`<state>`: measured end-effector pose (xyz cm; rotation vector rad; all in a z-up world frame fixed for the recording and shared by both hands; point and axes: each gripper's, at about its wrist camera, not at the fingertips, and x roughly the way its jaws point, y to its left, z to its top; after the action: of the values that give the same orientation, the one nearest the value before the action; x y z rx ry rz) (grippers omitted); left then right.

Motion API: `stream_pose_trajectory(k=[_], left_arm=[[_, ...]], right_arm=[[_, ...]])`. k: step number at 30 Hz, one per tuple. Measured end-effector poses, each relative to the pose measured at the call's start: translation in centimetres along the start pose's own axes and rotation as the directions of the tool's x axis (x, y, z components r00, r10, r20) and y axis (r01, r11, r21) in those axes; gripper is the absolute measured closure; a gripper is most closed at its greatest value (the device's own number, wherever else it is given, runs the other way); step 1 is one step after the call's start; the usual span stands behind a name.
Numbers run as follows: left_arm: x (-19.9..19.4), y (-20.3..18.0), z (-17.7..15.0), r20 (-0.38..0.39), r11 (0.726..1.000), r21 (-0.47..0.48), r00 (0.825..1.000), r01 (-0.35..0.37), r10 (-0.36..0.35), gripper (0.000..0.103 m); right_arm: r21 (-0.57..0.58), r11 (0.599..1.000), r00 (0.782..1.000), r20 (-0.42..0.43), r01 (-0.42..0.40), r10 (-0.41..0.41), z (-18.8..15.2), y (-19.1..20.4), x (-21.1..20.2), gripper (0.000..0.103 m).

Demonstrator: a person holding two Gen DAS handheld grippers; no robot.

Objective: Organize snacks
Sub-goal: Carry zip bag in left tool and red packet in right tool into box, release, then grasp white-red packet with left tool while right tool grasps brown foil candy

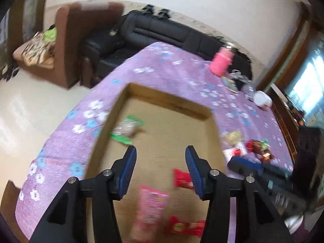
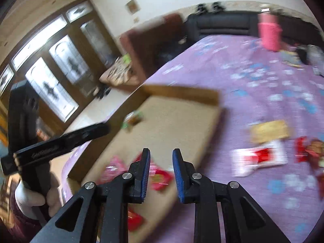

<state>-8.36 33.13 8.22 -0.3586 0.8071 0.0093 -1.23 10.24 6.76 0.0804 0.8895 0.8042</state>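
Observation:
A shallow cardboard box (image 1: 168,99) (image 2: 182,93) lies on a purple flowered cloth. Inside it are a green-and-white packet (image 1: 127,129) (image 2: 133,119), a pink packet (image 1: 151,206) (image 2: 113,168) and red packets (image 1: 181,179) (image 2: 160,177). My left gripper (image 1: 161,148) hangs open over the box with nothing between its fingers. My right gripper (image 2: 161,151) stands over the box's near right corner, its jaws slightly apart and holding nothing. On the cloth right of the box lie a tan packet (image 2: 269,131), a white-and-red packet (image 2: 261,158) and dark red packets (image 1: 257,147) (image 2: 307,147).
A pink bottle (image 1: 220,62) (image 2: 270,32), a white container (image 1: 262,100) and dark clutter stand at the far side of the cloth. A black sofa (image 1: 162,32) and a brown armchair (image 1: 66,46) lie beyond. A hand (image 2: 30,198) holds the left tool.

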Motion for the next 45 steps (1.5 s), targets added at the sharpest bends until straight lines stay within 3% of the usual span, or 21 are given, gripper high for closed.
stream_pose_trajectory(k=[4,8,13,17,20,22,25,27,30,32,34,38,42,45], left_arm=[[0.4,-5.5,-0.2,-0.010,0.990,0.099,0.995,0.099,-0.098,0.047],[3.1,-10.5,0.1,-0.070,0.972,0.156,0.983,0.177,-0.167,0.046],[8.9,-16.6,0.2,-0.190,0.955,0.232,0.972,0.184,-0.141,0.047],[13.7,-19.8,-0.6,-0.263,0.942,0.307,0.963,0.135,-0.052,0.047],[16.3,-20.5,-1.5,-0.289,0.937,0.342,0.957,0.070,0.034,0.047],[17.0,-20.5,-2.2,-0.314,0.936,0.347,0.948,0.065,0.051,0.047],[16.5,-21.6,-3.3,-0.295,0.904,0.425,0.951,0.038,0.098,0.054],[16.2,-21.9,-3.9,-0.287,0.895,0.446,0.952,0.032,0.109,0.071],[15.6,-21.9,-4.5,-0.293,0.896,0.441,0.952,0.049,0.092,0.072],[15.5,-22.0,-4.5,-0.290,0.902,0.430,0.953,0.049,0.086,0.072],[15.6,-21.8,-4.3,-0.281,0.910,0.411,0.956,0.045,0.079,0.071],[16.1,-21.4,-3.7,-0.259,0.924,0.381,0.962,0.023,0.083,0.068],[16.1,-22.7,-4.8,-0.206,0.882,0.471,0.969,-0.023,0.135,0.072],[15.8,-22.9,-5.1,-0.220,0.880,0.475,0.969,0.002,0.116,0.079]], right_arm=[[0.105,0.985,0.988,0.045,0.140,-0.145,-0.2,-6.9,-4.6,0.078],[0.248,0.948,0.972,0.073,0.197,-0.222,-0.5,-13.2,-8.3,0.078],[0.342,0.917,0.963,0.093,0.207,-0.252,-1.7,-18.3,-11.4,0.078],[0.305,0.935,0.975,0.062,0.183,-0.212,-0.8,-19.2,-10.2,0.078],[0.287,0.934,0.974,0.013,0.213,-0.226,0.1,-19.8,-8.0,0.077],[0.285,0.932,0.973,-0.024,0.226,-0.229,0.4,-20.1,-6.3,0.075],[0.258,0.927,0.961,-0.038,0.273,-0.273,0.3,-19.7,-5.0,0.073],[0.242,0.924,0.955,-0.045,0.295,-0.293,0.5,-19.6,-4.4,0.073],[0.226,0.921,0.948,-0.057,0.319,-0.315,0.8,-19.4,-3.9,0.070],[0.227,0.915,0.943,-0.065,0.333,-0.327,1.1,-19.5,-3.6,0.060],[0.242,0.905,0.937,-0.094,0.350,-0.337,1.1,-19.9,-3.1,0.058],[0.230,0.906,0.935,-0.095,0.355,-0.342,0.9,-19.8,-2.5,0.058],[0.195,0.907,0.927,-0.105,0.374,-0.360,0.7,-19.1,-2.3,0.062],[0.189,0.909,0.928,-0.094,0.371,-0.359,0.3,-18.5,-2.6,0.072]])
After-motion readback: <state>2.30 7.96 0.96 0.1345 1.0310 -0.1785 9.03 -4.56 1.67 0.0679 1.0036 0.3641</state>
